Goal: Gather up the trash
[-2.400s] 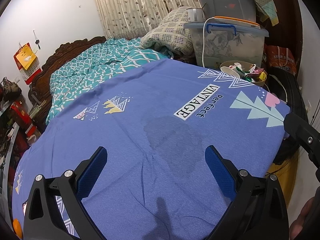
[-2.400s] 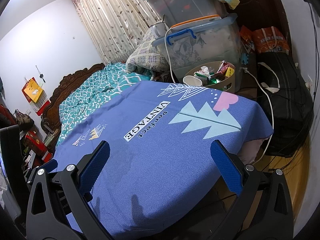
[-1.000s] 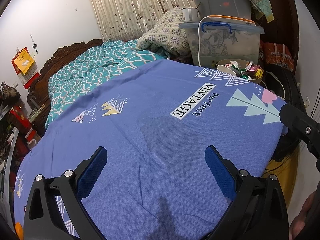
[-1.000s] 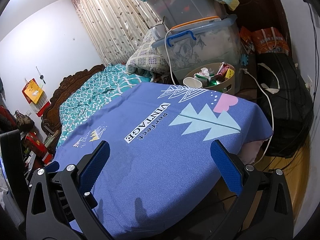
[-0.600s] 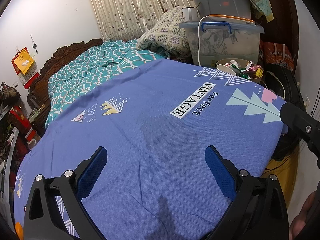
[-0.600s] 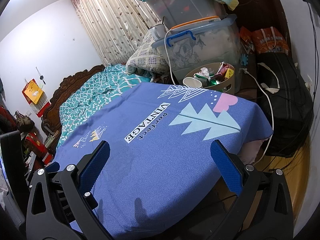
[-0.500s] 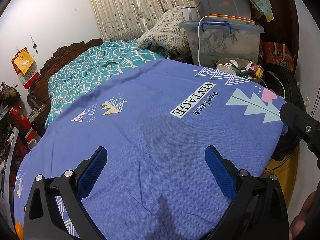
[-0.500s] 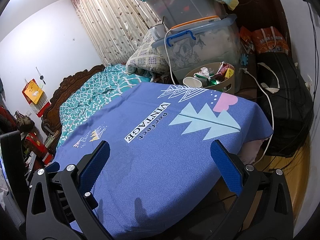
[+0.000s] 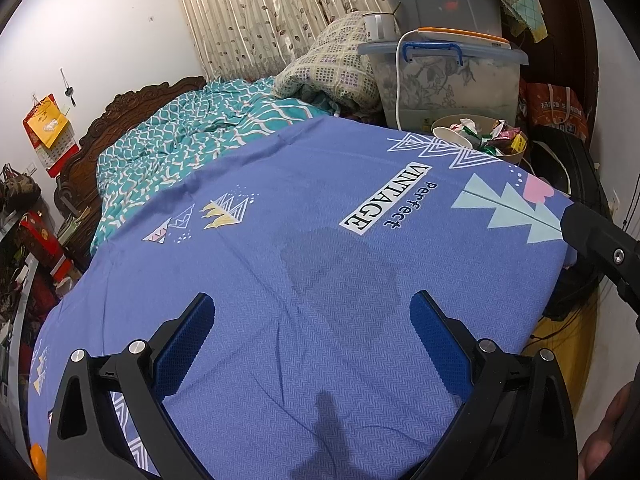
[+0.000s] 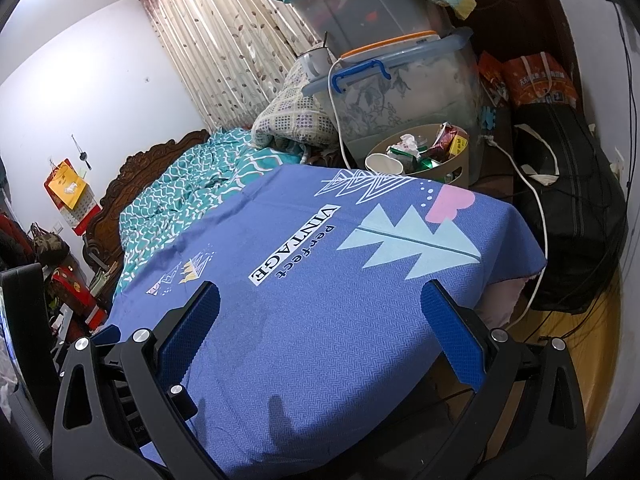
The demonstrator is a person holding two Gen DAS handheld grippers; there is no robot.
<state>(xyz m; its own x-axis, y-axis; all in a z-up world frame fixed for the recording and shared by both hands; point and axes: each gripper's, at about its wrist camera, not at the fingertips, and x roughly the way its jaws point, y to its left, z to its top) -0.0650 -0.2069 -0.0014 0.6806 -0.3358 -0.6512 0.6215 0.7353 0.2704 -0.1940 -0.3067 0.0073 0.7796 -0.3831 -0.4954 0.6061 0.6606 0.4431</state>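
Observation:
A tan round bin (image 10: 460, 164) full of wrappers and a paper cup (image 10: 384, 163) stands beyond the far edge of the blue printed cloth (image 10: 320, 320). It also shows in the left wrist view (image 9: 516, 156) at the upper right. My left gripper (image 9: 312, 320) is open and empty, low over the cloth's near part. My right gripper (image 10: 320, 308) is open and empty over the cloth's near right part. Part of the right gripper's body (image 9: 600, 240) shows at the right edge of the left wrist view. No loose trash shows on the cloth.
A clear storage box (image 10: 404, 92) with a blue handle stands behind the bin, with a white cable (image 10: 536, 200) trailing down. A folded quilt (image 9: 332, 68) and teal bedding (image 9: 192, 132) lie at the back. A black bag (image 10: 572, 220) sits on the floor at right.
Almost nothing differs; both grippers stay open and hover in the same place over the blue cloth.

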